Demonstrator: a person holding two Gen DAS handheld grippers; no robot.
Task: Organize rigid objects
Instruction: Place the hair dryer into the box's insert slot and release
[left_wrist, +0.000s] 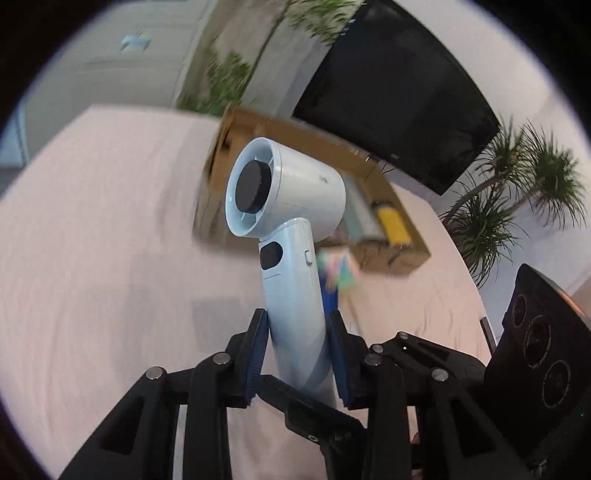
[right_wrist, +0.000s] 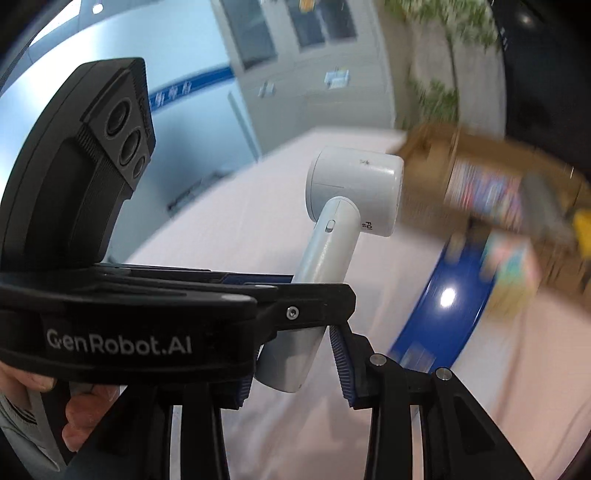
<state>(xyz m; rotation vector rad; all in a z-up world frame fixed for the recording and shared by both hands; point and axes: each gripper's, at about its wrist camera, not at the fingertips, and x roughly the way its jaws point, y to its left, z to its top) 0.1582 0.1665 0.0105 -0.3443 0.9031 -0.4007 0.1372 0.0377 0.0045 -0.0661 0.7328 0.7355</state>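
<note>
A white handheld fan (left_wrist: 291, 184) with a black centre disc stands upright above the pink-covered table (left_wrist: 92, 240). My left gripper (left_wrist: 297, 321) is shut on its handle, a blue pad pressed to each side. In the right wrist view the same fan (right_wrist: 354, 192) leans away to the upper right. The left gripper's black frame (right_wrist: 147, 314) crosses in front of it. My right gripper (right_wrist: 291, 354) is shut on the handle's lower end. Its left pad is mostly hidden behind that frame. The right gripper's camera housing (left_wrist: 535, 350) shows at the lower right.
An open cardboard box (left_wrist: 369, 177) with a yellow item and other things stands behind the fan, blurred. Near it lie a colourful small box (right_wrist: 509, 266) and a blue round rim (right_wrist: 443, 302). A black screen (left_wrist: 399, 92) and potted plants (left_wrist: 517, 192) stand beyond. A hand (right_wrist: 85, 417) grips the left tool.
</note>
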